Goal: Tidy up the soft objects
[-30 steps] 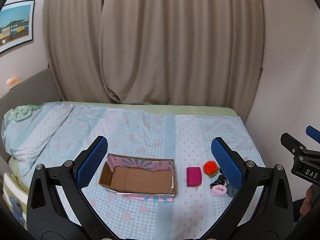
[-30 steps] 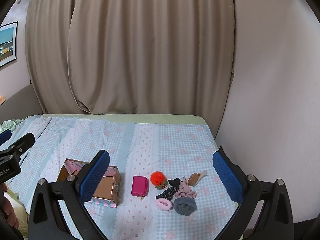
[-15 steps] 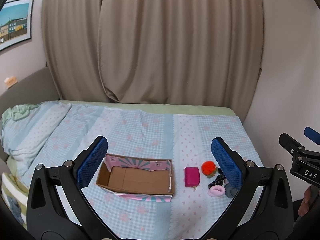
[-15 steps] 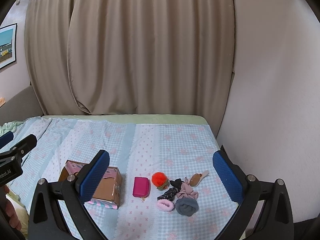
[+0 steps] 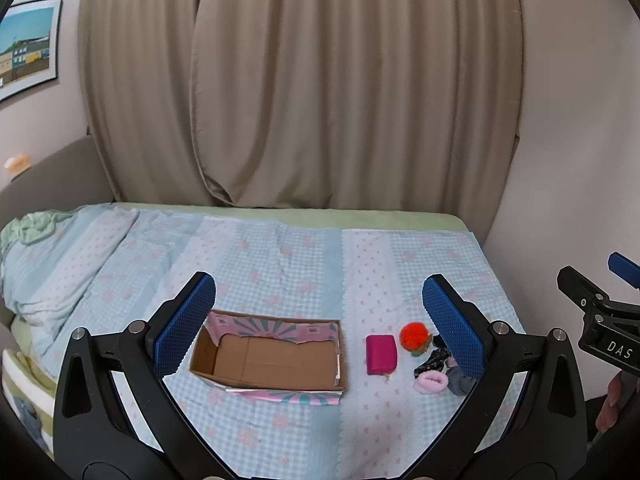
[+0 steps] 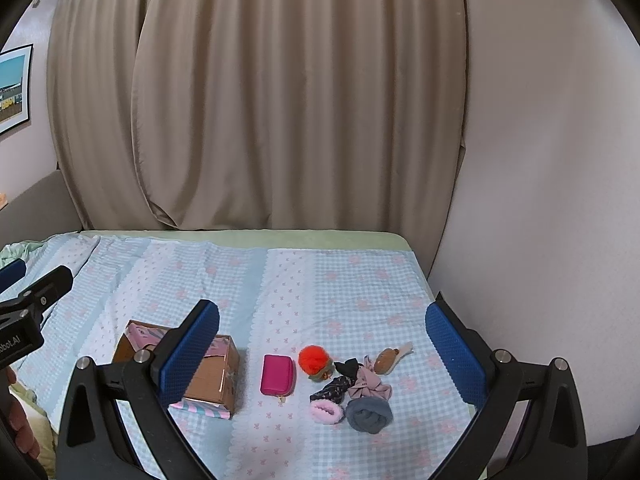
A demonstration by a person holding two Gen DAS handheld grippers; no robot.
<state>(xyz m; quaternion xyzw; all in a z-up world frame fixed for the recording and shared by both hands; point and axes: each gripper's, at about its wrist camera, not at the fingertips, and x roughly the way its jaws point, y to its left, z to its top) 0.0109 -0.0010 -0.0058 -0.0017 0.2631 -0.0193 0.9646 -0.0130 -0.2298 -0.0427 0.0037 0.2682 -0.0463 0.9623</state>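
Note:
An empty cardboard box [image 5: 267,360] [image 6: 208,376] with pink patterned flaps lies on the bed. Right of it sit a magenta pouch [image 5: 381,353] [image 6: 277,374], an orange pompom [image 5: 416,335] [image 6: 314,360], a pink fluffy scrunchie [image 6: 326,411], a grey rolled sock [image 6: 369,414], a dusty-pink scrunchie [image 6: 366,385], a dark patterned scrunchie [image 6: 331,391] and a brown slipper-shaped thing [image 6: 390,357]. My left gripper [image 5: 318,324] hangs open above the box. Held open and empty, my right gripper [image 6: 322,352] hovers over the pile.
The bed [image 6: 304,280] wears a light blue checked cover with pink flowers. Beige curtains [image 5: 304,92] hang behind; a wall [image 6: 540,200] bounds the right side. A rumpled pillow and green cloth [image 5: 36,228] lie far left. A framed picture [image 5: 28,48] hangs there.
Both grippers have drawn back and up a little, so the box and the soft things look slightly smaller and lower. Nothing on the bed moved.

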